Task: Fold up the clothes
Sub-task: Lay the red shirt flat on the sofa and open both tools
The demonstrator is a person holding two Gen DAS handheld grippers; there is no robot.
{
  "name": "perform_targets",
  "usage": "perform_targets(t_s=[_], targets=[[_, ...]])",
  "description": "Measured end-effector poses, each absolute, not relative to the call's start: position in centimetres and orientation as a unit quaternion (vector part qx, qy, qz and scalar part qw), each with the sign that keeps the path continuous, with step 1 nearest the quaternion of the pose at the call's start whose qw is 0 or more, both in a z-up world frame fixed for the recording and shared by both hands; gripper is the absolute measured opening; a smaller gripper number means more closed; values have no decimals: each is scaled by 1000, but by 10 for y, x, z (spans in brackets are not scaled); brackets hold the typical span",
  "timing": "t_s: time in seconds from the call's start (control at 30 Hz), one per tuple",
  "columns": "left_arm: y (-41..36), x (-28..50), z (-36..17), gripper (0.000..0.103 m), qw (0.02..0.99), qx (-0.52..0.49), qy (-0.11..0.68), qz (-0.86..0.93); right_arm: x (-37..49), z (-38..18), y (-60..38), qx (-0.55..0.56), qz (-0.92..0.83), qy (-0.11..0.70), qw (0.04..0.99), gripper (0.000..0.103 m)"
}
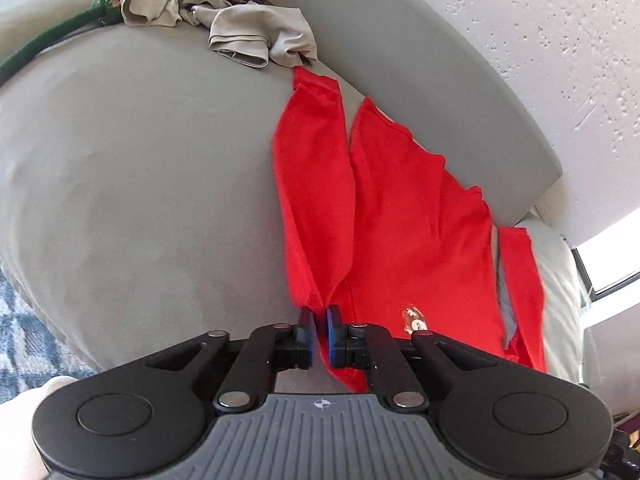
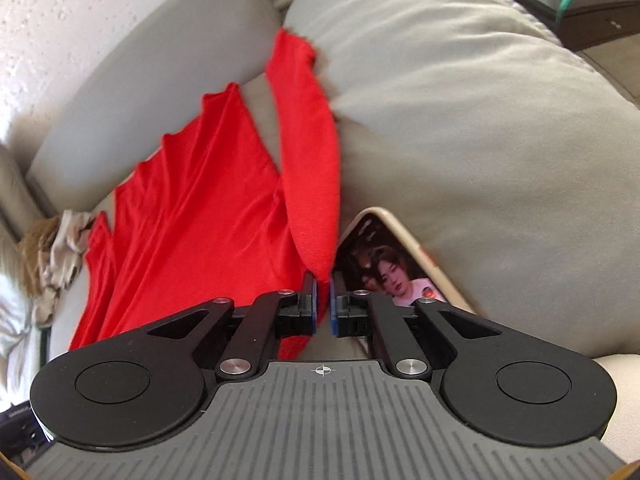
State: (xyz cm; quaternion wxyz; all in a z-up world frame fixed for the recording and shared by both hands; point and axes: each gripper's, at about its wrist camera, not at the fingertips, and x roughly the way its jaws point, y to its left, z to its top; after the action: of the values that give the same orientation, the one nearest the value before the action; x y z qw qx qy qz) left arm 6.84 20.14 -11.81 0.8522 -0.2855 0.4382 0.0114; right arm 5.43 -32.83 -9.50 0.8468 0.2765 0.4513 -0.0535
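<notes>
Left view: my left gripper [image 1: 321,316] points down at the sofa [image 1: 140,184]. Its jaws stand a narrow slit apart, and the tip of a red sleeve hangs right at the blue pads [image 1: 332,322]; I cannot tell whether the pads press the cloth. The red shirt [image 1: 416,220] lies spread on the seat, its far edge running up against the backrest [image 1: 460,92], one sleeve reaching toward the beige clothes [image 1: 256,36] at the back. A strip of the shirt trails over the right end of the cushion. Everything left of the shirt is bare cushion, wide room to work. A green garment [image 1: 48,46] lies at the far left edge, well apart from the shirt. Blue rug [image 1: 24,324] shows below the seat front.

Right view: my right gripper [image 2: 322,284] also points down, jaws only slightly parted, with the end of the other sleeve [image 2: 308,152] at the pads; again I cannot tell if it is pinched. The shirt's body [image 2: 192,208] fans out to the left, its wavy edge along the backrest. A phone [image 2: 400,264] with a lit screen lies just right of the fingertips, touching that sleeve's end, partly under the gripper. A big cushion [image 2: 460,100] rises to the right and hems that side in. The crumpled clothes [image 2: 60,248] sit beside the shirt's left edge.
</notes>
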Motion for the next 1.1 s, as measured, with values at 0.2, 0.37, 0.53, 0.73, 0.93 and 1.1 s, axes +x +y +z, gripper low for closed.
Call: perform_targets(t_s=[0.2, 0.37, 0.53, 0.73, 0.93, 1.1], targets=[[168, 31, -103, 50, 860, -242, 450, -13, 33, -95, -322, 303, -20, 460, 835, 67], [135, 15, -125, 54, 857, -266, 436, -59, 9, -116, -312, 362, 47, 468, 805, 66], [116, 12, -158, 51, 847, -322, 418, -74, 3, -149, -295, 400, 58, 455, 794, 54], [109, 17, -172, 50, 841, -355, 404, -62, 15, -166, -280, 390, 46, 440, 808, 53], [94, 35, -168, 6, 844, -316, 431, -49, 31, -168, -273, 381, 16, 430, 818, 34], [82, 26, -146, 4, 860, -237, 448, -57, 28, -150, -266, 325, -2, 441, 837, 4]])
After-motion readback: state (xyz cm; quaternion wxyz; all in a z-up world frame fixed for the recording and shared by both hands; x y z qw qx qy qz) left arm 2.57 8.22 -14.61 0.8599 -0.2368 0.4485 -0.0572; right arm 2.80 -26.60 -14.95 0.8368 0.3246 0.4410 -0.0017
